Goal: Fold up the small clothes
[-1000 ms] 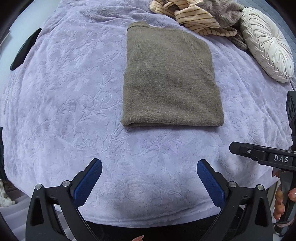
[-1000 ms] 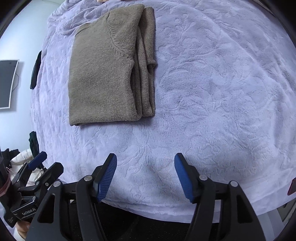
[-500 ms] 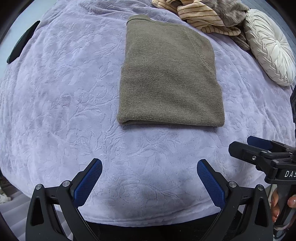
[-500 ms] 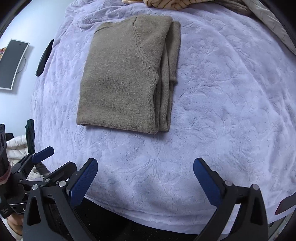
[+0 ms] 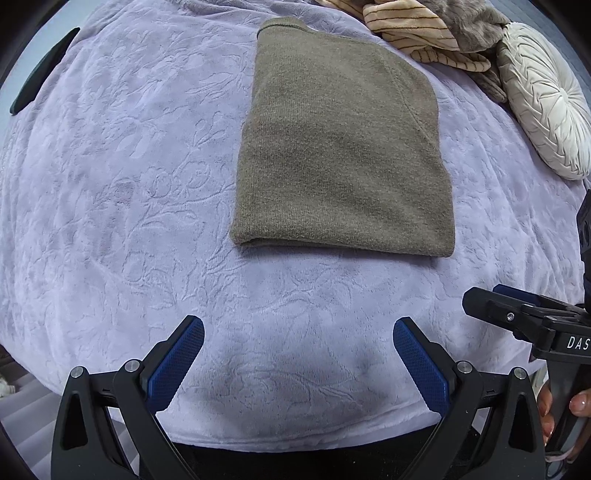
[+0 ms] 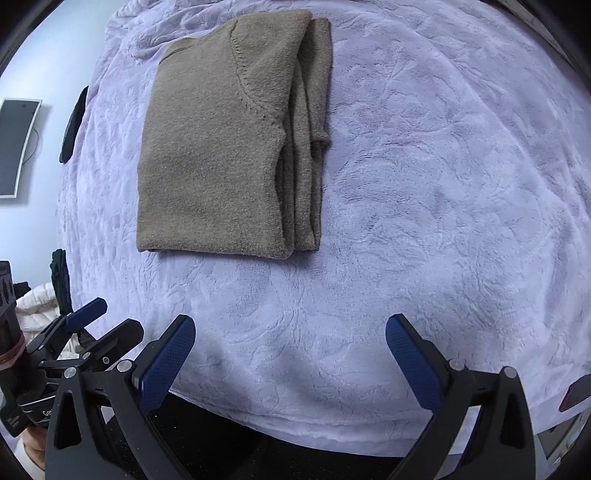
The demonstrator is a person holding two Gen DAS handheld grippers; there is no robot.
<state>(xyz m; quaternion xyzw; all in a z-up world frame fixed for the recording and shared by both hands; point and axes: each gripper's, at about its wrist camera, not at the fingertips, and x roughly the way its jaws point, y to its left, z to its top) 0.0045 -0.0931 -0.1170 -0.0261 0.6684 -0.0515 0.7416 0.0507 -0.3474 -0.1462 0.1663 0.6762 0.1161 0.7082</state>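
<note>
An olive-brown knit sweater [image 5: 340,147] lies folded into a flat rectangle on the lilac blanket [image 5: 129,184]. It also shows in the right wrist view [image 6: 221,147], with its stacked folded edges on the right side. My left gripper [image 5: 298,363] is open and empty, hovering over the blanket's near edge, short of the sweater. My right gripper [image 6: 290,362] is open and empty, also near the front edge. The right gripper [image 5: 524,317] shows at the right of the left wrist view, and the left gripper [image 6: 85,332] at the lower left of the right wrist view.
A pile of striped tan and grey clothes [image 5: 424,29] lies at the far edge. A round cream pleated cushion [image 5: 543,99] sits at the far right. A dark object [image 5: 44,70] lies at the blanket's left edge. A wall panel [image 6: 16,147] hangs left.
Both grippers have drawn slightly closer to the sweater. The right gripper's jaws opened wider than a second ago. The sweater has not moved.
</note>
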